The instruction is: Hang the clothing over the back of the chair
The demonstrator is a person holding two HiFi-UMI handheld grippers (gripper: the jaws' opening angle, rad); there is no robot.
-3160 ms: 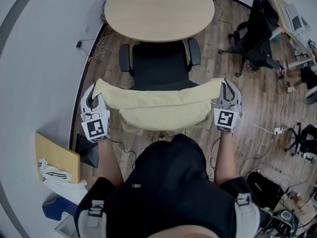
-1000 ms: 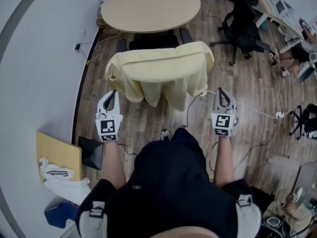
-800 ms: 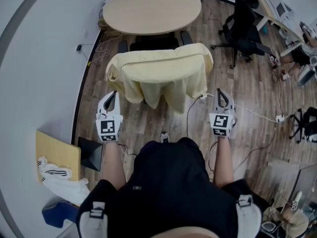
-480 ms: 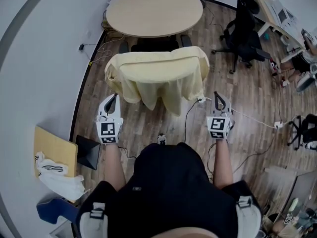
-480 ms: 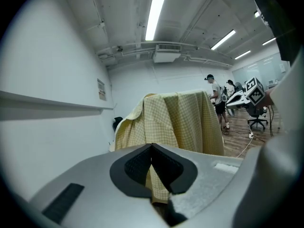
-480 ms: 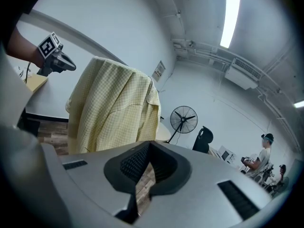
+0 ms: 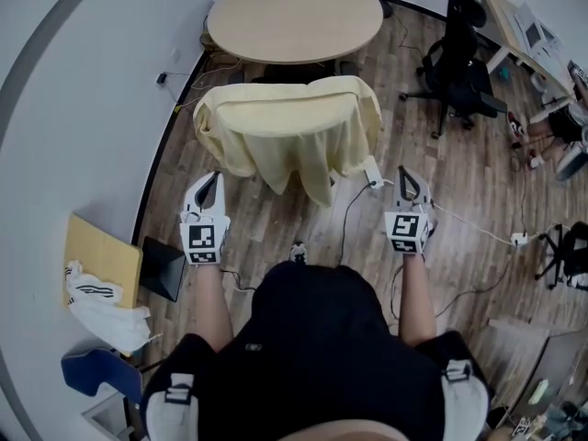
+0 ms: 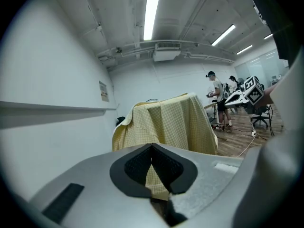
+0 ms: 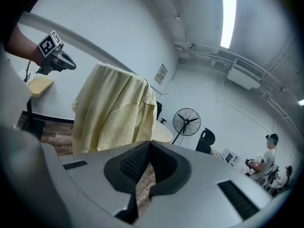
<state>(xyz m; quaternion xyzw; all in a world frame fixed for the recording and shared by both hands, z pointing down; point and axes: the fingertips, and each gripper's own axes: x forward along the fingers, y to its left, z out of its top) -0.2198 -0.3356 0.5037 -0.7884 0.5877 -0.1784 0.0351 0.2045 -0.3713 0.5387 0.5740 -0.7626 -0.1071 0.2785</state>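
A black top is worn, with grey buckled straps at both shoulders. The left gripper and the right gripper are each cased in a white-and-grey shell with black trim. Behind each claw a cube is fixed, printed with black-and-white square markers. Inside the claws, black ribbed pads are set into matte grey jaws, which are broad and rounded.

bare floor before the draped shirt, round table close behind
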